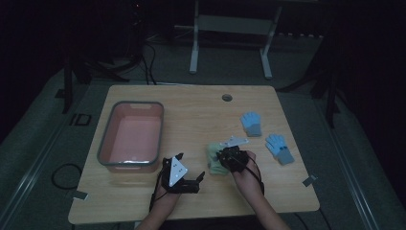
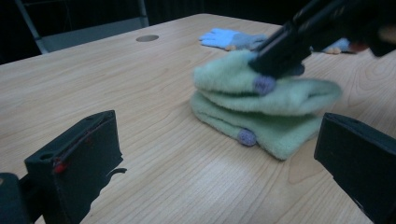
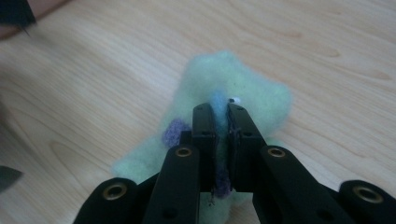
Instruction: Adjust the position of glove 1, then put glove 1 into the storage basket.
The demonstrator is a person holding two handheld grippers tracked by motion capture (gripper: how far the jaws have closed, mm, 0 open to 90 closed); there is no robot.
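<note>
- Right gripper view: right gripper [image 3: 220, 119] has its jaws clamped on the top layer of a soft, fuzzy pale-green knit glove with purple fingertips [image 3: 224, 79].
- Glove lies on the light wooden table [image 1: 201, 110], right of the pink plastic bin [image 1: 131, 136].
- Likely light, limp, non-slippery; should drape when lifted.
- Best hold: pinch a folded edge or the cuff.
- Left gripper [image 2: 224, 154] jaws apart, empty, just beside the glove.

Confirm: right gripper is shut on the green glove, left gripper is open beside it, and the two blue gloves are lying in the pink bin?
Not quite. The two blue gloves lie on the table, right of the green glove, not in the pink bin; the high view shows it. Right gripper and left gripper are as stated.
</note>
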